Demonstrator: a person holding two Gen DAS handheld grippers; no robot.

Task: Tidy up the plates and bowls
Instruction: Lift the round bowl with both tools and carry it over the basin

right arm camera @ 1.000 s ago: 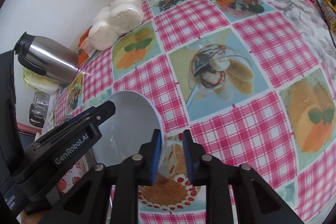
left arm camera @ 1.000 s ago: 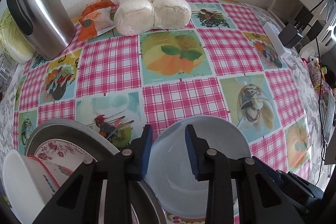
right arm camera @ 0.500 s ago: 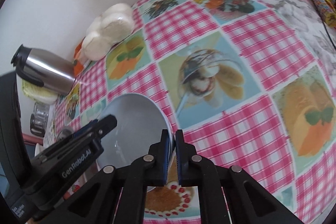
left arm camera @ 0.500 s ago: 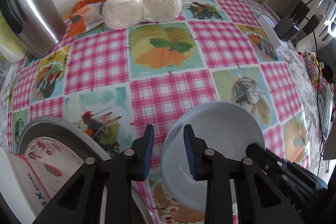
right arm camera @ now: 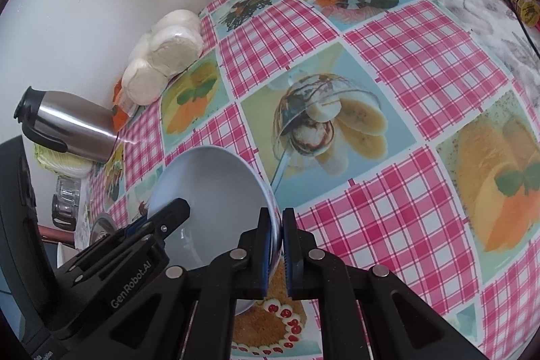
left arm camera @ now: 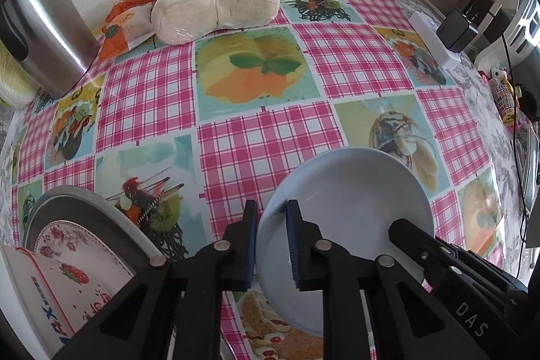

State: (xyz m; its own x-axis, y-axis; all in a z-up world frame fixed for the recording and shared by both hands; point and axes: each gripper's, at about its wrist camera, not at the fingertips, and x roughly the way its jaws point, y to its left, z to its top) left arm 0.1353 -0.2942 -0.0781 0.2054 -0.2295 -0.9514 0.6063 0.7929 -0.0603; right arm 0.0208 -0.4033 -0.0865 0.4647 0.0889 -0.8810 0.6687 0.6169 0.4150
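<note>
Your right gripper point(right arm camera: 276, 242) is clamped on the rim of the pale blue bowl point(right arm camera: 216, 191), which sits tilted above the checked tablecloth point(right arm camera: 388, 218). Your left gripper point(left arm camera: 270, 242) straddles the opposite rim, its jaws apart (not gripping). Left of it lies a floral plate point(left arm camera: 64, 245); farther back stands a steel jug point(left arm camera: 47, 32).

Right gripper point(right arm camera: 276, 245) fingers pinched nearly together, clamping a thin rim; left gripper point(left arm camera: 271, 245) fingers apart (rim between them, loosely).
</note>
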